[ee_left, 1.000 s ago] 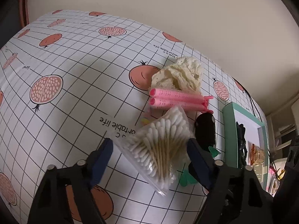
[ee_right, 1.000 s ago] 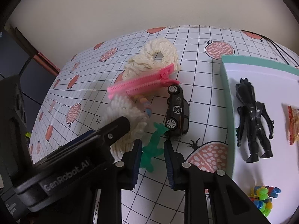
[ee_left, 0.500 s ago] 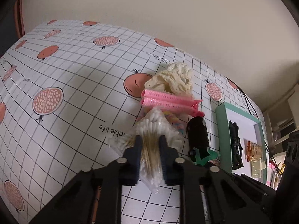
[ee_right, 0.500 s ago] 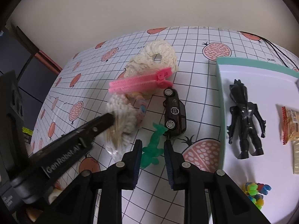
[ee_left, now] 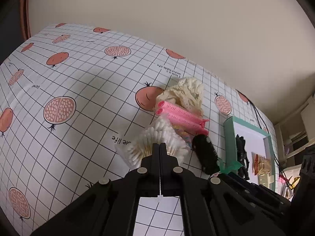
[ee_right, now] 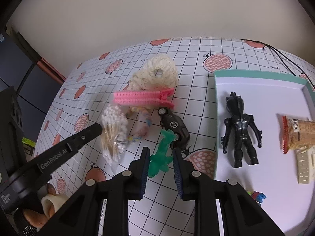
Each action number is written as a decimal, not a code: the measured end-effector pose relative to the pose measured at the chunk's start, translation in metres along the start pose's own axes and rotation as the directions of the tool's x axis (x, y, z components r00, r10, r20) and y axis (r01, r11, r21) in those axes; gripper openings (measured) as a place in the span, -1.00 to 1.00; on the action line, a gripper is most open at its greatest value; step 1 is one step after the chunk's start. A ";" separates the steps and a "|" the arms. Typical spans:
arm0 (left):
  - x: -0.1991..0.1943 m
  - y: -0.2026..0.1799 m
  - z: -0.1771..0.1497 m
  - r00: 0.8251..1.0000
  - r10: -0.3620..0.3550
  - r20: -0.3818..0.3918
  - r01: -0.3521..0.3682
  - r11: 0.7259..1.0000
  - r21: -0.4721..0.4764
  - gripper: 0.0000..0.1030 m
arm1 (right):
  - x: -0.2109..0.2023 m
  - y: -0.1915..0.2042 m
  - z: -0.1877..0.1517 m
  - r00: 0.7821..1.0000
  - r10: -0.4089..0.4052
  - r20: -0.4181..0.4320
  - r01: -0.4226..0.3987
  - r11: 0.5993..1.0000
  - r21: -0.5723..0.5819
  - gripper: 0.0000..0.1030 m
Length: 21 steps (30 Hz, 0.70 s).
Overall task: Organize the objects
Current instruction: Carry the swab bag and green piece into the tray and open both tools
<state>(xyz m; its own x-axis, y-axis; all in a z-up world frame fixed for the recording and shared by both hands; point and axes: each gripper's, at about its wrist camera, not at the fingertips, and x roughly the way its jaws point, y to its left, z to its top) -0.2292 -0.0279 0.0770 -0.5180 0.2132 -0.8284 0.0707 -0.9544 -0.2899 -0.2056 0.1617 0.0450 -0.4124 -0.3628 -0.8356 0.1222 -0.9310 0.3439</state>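
Observation:
My left gripper (ee_left: 159, 147) is shut on a clear bag of cotton swabs (ee_left: 157, 135), pinching its middle; the right wrist view shows the bag (ee_right: 114, 125) held just off the tablecloth. My right gripper (ee_right: 160, 153) stands open with a green rubbery toy (ee_right: 161, 153) lying between its fingers on the cloth. Just beyond are a black toy car (ee_right: 174, 125), a pink hair clip (ee_right: 141, 97) and a cream scrunchie (ee_right: 157, 74). A pastel beaded item (ee_right: 141, 122) lies beside the swab bag.
A teal-rimmed white tray (ee_right: 256, 74) at the right holds a black figure (ee_right: 240, 129), a snack packet (ee_right: 297, 133) and small coloured bricks (ee_right: 258, 195). A tape roll (ee_right: 53, 201) sits at the lower left. Black cables run along the far right edge.
My left gripper went from open to shut on the swab bag and raised it. My right gripper advanced until the green toy lay between its fingers.

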 end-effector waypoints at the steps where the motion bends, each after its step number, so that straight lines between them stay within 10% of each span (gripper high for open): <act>1: -0.004 -0.001 0.001 1.000 -0.004 0.009 0.004 1.000 -0.002 -1.00 | -0.001 0.001 0.000 1.000 0.001 0.003 -0.001 1.000 -0.001 -0.50; 21: -0.044 -0.047 0.007 0.990 -0.081 0.118 0.074 0.995 0.068 -1.00 | -0.047 -0.039 0.008 0.995 -0.041 0.089 0.037 0.998 0.049 -0.50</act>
<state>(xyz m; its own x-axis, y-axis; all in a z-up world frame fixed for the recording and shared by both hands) -0.2154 0.0064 0.1301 -0.6190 0.2640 -0.7397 -0.0259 -0.9482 -0.3167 -0.1987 0.2148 0.0742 -0.4958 -0.3192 -0.8076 0.0627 -0.9407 0.3334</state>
